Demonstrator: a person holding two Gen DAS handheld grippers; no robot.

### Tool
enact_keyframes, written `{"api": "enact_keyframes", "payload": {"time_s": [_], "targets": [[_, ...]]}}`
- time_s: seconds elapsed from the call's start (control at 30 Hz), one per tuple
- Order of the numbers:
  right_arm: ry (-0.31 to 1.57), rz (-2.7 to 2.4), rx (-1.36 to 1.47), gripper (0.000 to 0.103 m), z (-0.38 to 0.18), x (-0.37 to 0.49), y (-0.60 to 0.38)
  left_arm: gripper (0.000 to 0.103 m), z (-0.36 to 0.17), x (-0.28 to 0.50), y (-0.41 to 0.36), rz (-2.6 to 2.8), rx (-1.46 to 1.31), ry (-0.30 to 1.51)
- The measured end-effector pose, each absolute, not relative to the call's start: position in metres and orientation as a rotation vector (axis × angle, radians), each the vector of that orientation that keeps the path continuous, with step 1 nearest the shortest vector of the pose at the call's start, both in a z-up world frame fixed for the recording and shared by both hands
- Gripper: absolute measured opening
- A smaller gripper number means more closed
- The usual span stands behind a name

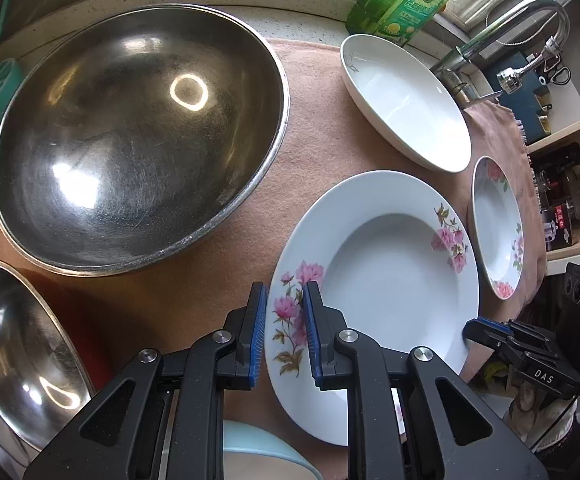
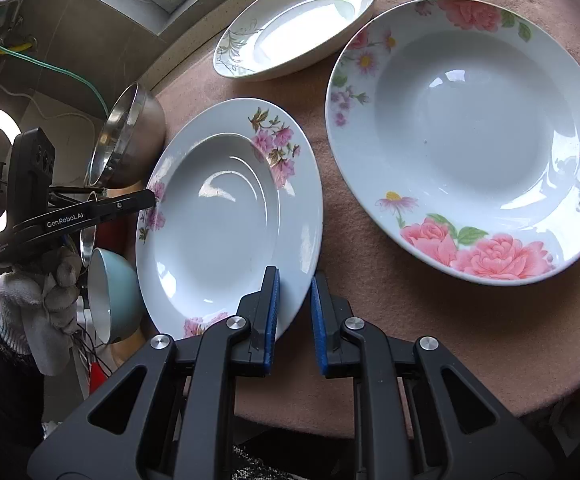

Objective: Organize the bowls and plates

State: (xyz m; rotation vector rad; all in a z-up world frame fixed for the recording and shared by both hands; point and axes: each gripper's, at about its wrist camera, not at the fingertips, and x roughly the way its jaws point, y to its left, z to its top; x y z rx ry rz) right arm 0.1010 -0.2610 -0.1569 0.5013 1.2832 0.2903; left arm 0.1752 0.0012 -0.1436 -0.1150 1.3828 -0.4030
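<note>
Your left gripper (image 1: 284,334) stands with its blue-padded jaws apart, straddling the near rim of the pink-flowered plate (image 1: 385,292) on the pinkish-brown cloth (image 1: 321,132); whether the pads touch the china cannot be told. Your right gripper (image 2: 293,320) meets the same plate from the opposite edge, its jaws likewise parted on either side of the rim, one finger over the plate and the other above the cloth. In the right wrist view your gloved left hand (image 2: 38,300) grips the other tool's handle at the plate's far side. A large steel bowl (image 1: 138,136) sits to the left of the plate, just beside it, with a second, smaller steel bowl (image 1: 18,352) at the frame's lower left. A plain white dish (image 1: 405,100) with a faint leaf sketch lies beyond the plate, near a green bottle (image 1: 401,0) with a sunflower label and a chrome tap (image 1: 521,24). A rose-patterned plate (image 2: 465,136) rests to the right, apart from the held one. A pale blue bowl (image 2: 110,296) sits near your left gripper, close to the plate's edge.
</note>
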Motion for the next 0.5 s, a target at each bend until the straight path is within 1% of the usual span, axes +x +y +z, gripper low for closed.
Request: {"api": "enact_keyframes", "payload": {"time_s": [0.5], "targets": [[1.305,0.307,0.465,0.016,-0.156,0.093,-0.254,0.018,-0.143,0.159,-0.007,-0.399,-0.093,1.389]]}}
